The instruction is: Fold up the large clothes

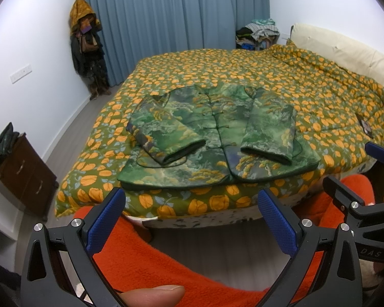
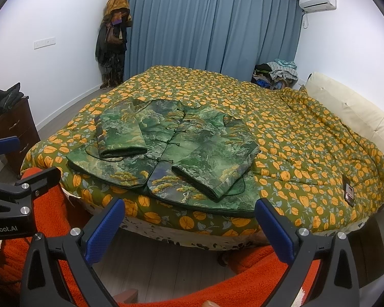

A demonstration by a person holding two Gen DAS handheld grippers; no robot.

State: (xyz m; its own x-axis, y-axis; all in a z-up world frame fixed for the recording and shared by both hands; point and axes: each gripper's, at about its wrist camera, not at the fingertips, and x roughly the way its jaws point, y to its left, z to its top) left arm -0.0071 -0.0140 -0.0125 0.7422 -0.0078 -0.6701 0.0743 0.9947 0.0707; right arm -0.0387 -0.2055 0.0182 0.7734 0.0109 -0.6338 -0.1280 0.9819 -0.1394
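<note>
Left wrist view: my left gripper [image 1: 192, 223] and right gripper [image 2: 189, 226] hang with jaws wide, empty. Jacket [image 1: 217, 138] lies on the bed [image 1: 320, 97] at 12 o'clock, sleeves folded in. Next, I judge: grasp hem, fold upward.

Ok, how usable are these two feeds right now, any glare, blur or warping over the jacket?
Left wrist view: strong fisheye bowing at the bed edge, dark vignette in the corners, jacket sharp and evenly lit, no glare; the thumb at the bottom edge is soft. Right wrist view: same barrel warp, white walls blown out bright, jacket clear, only soft shadows under the sleeves.
</note>
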